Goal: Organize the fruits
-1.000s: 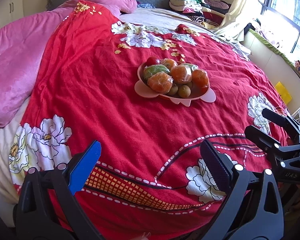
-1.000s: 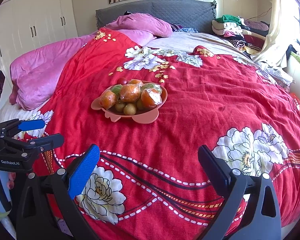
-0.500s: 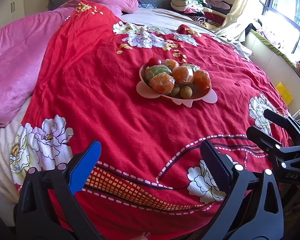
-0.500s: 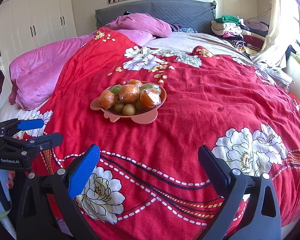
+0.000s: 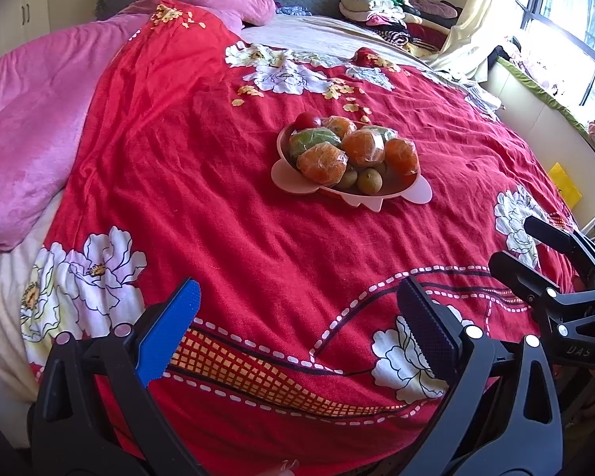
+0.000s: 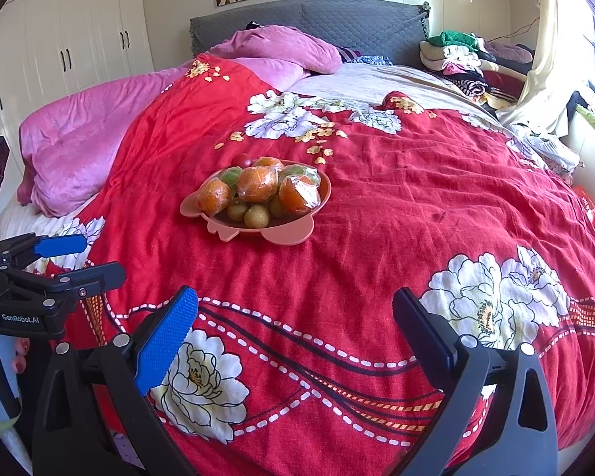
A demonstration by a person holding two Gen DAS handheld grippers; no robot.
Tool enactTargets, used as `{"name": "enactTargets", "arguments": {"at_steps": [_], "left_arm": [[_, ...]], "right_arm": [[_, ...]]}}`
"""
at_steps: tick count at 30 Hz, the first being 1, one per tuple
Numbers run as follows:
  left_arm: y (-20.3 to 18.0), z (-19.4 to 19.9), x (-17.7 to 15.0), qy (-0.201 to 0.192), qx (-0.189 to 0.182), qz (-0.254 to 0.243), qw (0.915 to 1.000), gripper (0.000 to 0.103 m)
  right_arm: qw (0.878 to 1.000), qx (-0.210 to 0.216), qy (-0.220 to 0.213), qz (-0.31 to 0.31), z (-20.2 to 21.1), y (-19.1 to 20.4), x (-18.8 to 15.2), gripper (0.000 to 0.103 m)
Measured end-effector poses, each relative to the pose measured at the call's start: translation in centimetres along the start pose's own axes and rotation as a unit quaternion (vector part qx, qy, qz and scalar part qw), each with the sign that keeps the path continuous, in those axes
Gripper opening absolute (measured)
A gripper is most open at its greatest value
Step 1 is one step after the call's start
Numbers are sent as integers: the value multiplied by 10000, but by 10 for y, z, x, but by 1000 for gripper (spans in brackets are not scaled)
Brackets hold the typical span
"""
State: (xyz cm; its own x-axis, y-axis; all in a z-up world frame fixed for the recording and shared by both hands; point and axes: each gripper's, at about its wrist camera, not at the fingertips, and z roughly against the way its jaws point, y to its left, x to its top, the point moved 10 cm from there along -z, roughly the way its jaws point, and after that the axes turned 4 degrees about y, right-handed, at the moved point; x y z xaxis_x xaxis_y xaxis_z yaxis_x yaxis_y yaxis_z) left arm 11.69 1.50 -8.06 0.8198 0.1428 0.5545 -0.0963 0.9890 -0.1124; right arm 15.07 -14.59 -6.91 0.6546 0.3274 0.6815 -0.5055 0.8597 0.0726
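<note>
A pink plate (image 5: 287, 174) (image 6: 289, 234) sits mid-bed on the red flowered bedspread (image 5: 218, 218). It holds several plastic-wrapped oranges (image 5: 322, 162) (image 6: 257, 183), a wrapped green fruit (image 5: 311, 141), small brown-green round fruits (image 5: 369, 181) (image 6: 256, 215) and a red fruit (image 5: 307, 120) at the back. My left gripper (image 5: 297, 309) is open and empty over the bed's near edge, well short of the plate. My right gripper (image 6: 295, 317) is open and empty, also short of the plate. Each gripper shows in the other's view, the right one (image 5: 543, 254) and the left one (image 6: 75, 258).
Pink quilt and pillows (image 6: 99, 119) lie along the left and head of the bed. Folded clothes (image 6: 460, 59) are piled at the far right by the grey headboard (image 6: 337, 20). White wardrobes (image 6: 79, 39) stand left; a window ledge (image 5: 535, 99) runs right.
Both views have shifted slightly; the plate sits a little lower in the left wrist view. Both grippers stay open and empty.
</note>
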Motion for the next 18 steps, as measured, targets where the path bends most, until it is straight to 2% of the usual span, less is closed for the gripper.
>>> {"name": "enactTargets", "arguments": {"at_steps": [18], "left_arm": [[1,1,-1,15,14,2,10000,93]], "right_arm": [[10000,-26,6,8,0,-1,-1,98]]}}
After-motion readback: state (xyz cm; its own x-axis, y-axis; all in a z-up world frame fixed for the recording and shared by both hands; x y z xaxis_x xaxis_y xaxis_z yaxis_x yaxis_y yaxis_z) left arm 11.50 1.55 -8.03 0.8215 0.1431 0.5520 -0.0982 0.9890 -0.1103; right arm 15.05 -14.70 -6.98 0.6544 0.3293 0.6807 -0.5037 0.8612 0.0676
